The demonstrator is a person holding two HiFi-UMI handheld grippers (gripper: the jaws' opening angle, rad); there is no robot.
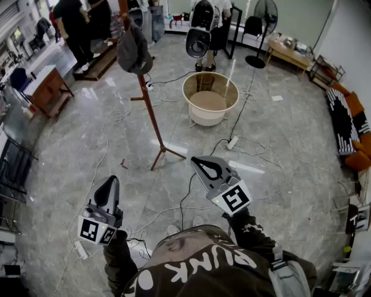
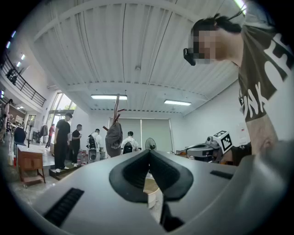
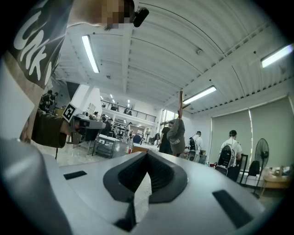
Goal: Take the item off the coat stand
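Grey floor (image 1: 69, 151), cap (image 1: 134, 51) on coat stand (image 1: 153, 119) (untouched)

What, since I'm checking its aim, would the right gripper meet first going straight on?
Probably the grey cap on the coat stand, slightly right of dead ahead for the right gripper; nothing nearer shows, depth unclear.

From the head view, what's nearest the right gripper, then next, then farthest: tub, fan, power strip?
1. The power strip, on the floor just ahead of the right gripper.
2. The tub, farther ahead.
3. The fan, far back right.
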